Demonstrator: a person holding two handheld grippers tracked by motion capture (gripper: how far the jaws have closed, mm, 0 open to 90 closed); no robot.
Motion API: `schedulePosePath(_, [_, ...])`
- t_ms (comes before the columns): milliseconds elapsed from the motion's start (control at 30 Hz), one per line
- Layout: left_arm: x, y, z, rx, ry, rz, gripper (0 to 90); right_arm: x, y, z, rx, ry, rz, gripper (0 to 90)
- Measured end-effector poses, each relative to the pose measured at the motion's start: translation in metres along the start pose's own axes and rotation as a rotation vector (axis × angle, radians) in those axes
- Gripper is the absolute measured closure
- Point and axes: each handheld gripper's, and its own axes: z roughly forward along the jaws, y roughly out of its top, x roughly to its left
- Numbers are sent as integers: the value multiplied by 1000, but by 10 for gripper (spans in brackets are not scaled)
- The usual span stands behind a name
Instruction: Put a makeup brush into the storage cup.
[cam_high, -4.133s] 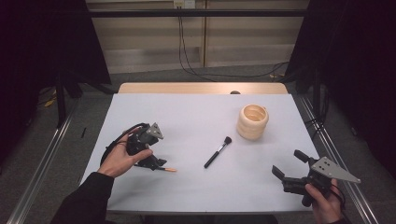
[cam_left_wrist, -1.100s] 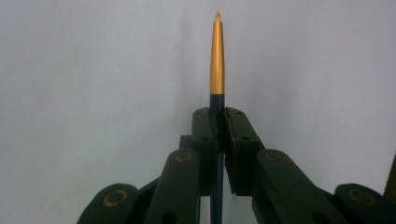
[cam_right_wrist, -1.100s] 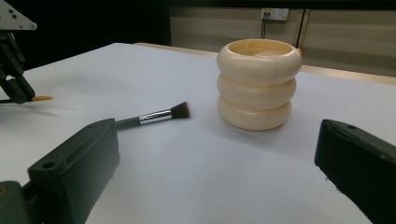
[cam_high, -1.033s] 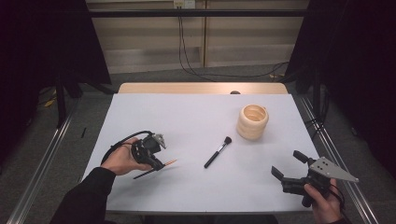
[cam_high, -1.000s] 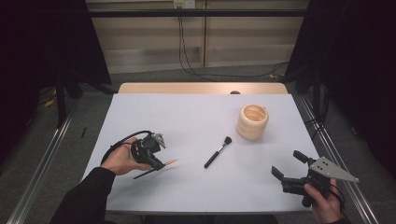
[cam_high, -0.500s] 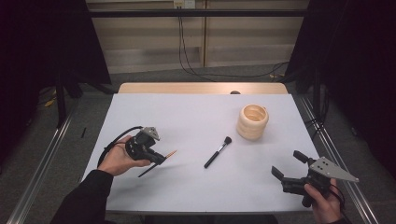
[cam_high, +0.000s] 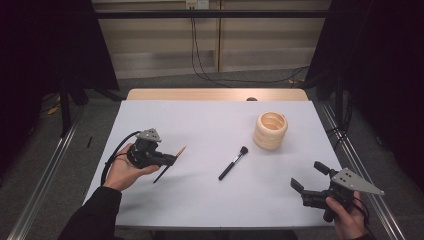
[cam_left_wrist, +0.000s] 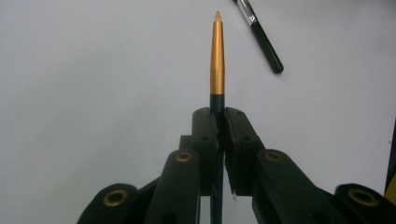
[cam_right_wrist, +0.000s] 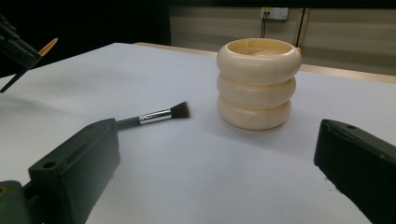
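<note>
Slim gold-ferruled brush, dark handle, pointed tip

The slim brush with a smooth golden metallic ferrule and dark glossy handle is catching light; the black matt plastic left gripper is looking dull. The short black glossy-handled brush with a shiny silver ferrule is lying on the matt pale sheet-covered table. The cream ribbed cup is showing a smooth satin finish.

Bright table, dark surroundings.
Overhead light whitens the table; frame edges fall black; soft shadows, nearby jaws blurred.
</note>
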Motion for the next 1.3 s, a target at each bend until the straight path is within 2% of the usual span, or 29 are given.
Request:
schedulePosePath(133, [-2,-1,-4,-37,35,-1,835,0,0,0,1,-1,1,0])
schedulePosePath(167, [-4,-1,-4,-60,38,-3,835,0,0,0,2,-1,0,0])
schedulePosePath(300, [-7,-3,-5,-78,41,-4,835,0,0,0,0,-2,1,0])
schedulePosePath(400, [-11,-4,-5,-98,63,7,836,0,0,0,1,0,-2,0])
schedulePosePath(500, [-14,-6,-8,-166,83,6,835,0,0,0,0,1,-3,0])
schedulePosePath(567, [-14,-7,-8,-186,83,3,835,0,0,0,0,0,-2,0])
schedulePosePath(600, [-16,-7,-8,-192,113,21,835,1,0,0,1,0,0,0])
schedulePosePath(700, [-17,-8,-9,-233,124,35,835,1,0,0,0,1,-2,0])
schedulePosePath(800, [-17,-8,-11,-287,128,27,835,0,0,0,0,0,-2,0])
schedulePosePath(900, [-19,-9,-14,-313,151,27,835,0,0,0,-1,2,-4,0])
schedulePosePath(967, [-20,-10,-15,-339,150,25,836,1,0,0,-1,2,-2,0])
schedulePosePath(1033, [-22,-11,-18,-387,160,23,835,1,0,0,-1,1,-2,0])
schedulePosePath(1067, [-22,-12,-20,-407,140,15,835,1,0,0,-2,1,-3,0])
schedulePosePath(1100, [-23,-12,-21,-418,139,10,836,1,0,0,-3,2,-3,0])
schedulePosePath(1167, [-25,-13,-22,-434,132,31,835,1,0,0,-3,1,-3,0])
schedulePosePath(1267, [-28,-16,-24,-481,144,13,836,1,0,0,-1,3,-1,0])
schedulePosePath(1300, [-28,-17,-25,-495,122,12,835,1,0,0,-3,2,-3,0])
